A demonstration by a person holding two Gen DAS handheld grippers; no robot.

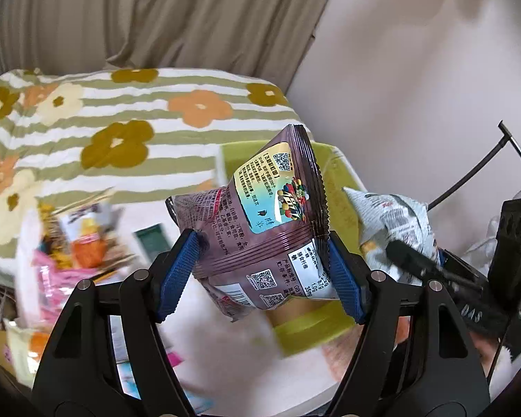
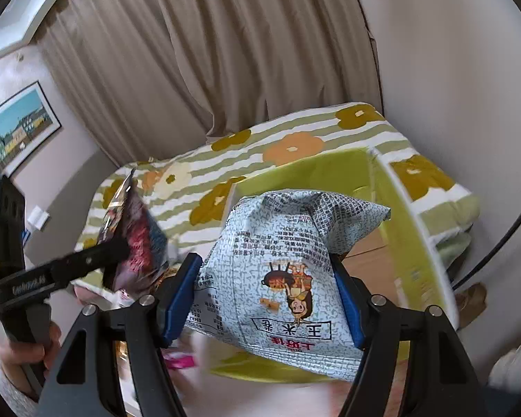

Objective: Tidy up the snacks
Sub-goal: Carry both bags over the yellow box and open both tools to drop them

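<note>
My left gripper [image 1: 262,274] is shut on a purple snack bag [image 1: 260,226], its blue pads pressing both sides; the bag hangs in the air over a lime-green box [image 1: 333,173]. My right gripper [image 2: 265,299] is shut on a pale blue printed snack bag [image 2: 278,271], held above the same green box [image 2: 316,170]. In the left wrist view the pale blue bag [image 1: 389,222] shows at the right with the other gripper's dark finger across it. The right wrist view shows the purple bag [image 2: 135,243] at the left, clamped by the other gripper, whose handle a hand [image 2: 24,351] grips.
A blurred heap of mixed snack packets [image 1: 73,243] lies on the pale table at the left. Behind it is a bed with a striped flower quilt [image 1: 121,111], then beige curtains [image 2: 208,52]. A framed picture [image 2: 17,128] hangs on the left wall. A black curved stand [image 1: 476,173] rises at the right.
</note>
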